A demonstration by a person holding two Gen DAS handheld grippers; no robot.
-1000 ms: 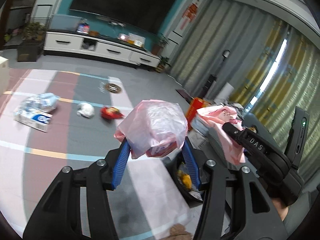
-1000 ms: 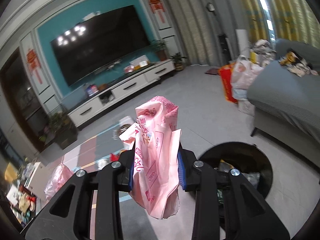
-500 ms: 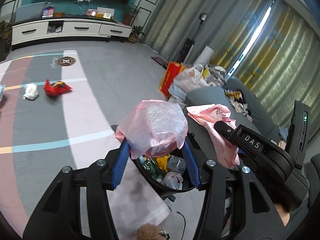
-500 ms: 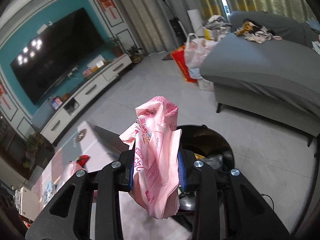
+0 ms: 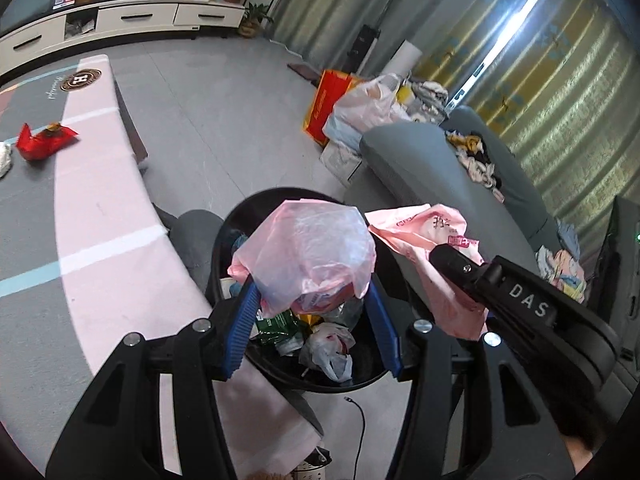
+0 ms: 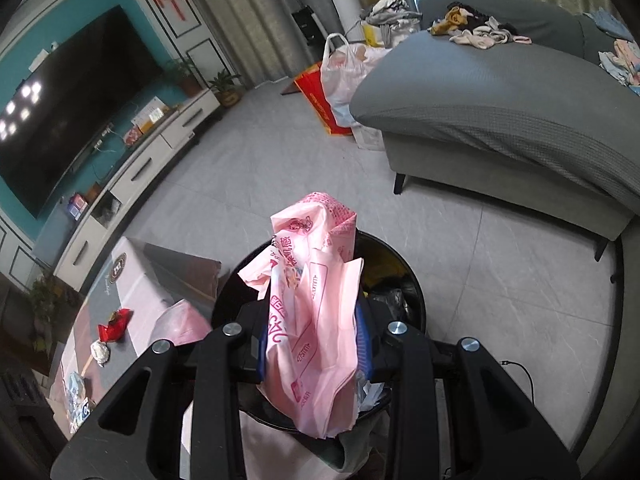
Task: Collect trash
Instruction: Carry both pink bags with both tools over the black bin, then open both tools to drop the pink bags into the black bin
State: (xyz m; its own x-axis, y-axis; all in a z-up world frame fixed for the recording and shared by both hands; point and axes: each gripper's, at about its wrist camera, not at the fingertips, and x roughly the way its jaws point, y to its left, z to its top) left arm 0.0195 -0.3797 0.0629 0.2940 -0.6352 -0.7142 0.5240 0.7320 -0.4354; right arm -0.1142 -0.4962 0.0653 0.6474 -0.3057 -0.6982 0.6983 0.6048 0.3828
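The left gripper (image 5: 312,316) is clamped on a clear pink bag (image 5: 308,256), and the right gripper (image 6: 314,344) is clamped on a printed pink bag (image 6: 312,304). A second ago both hung over open floor; now both sit at frame centre above the black bin (image 5: 280,376), half full of wrappers. Release looks due. A red wrapper (image 5: 44,140) waits upper left.

Grey sofa (image 6: 500,92) strewn with clothes (image 6: 480,34), wall television (image 6: 68,96) above white cabinet (image 6: 152,160)
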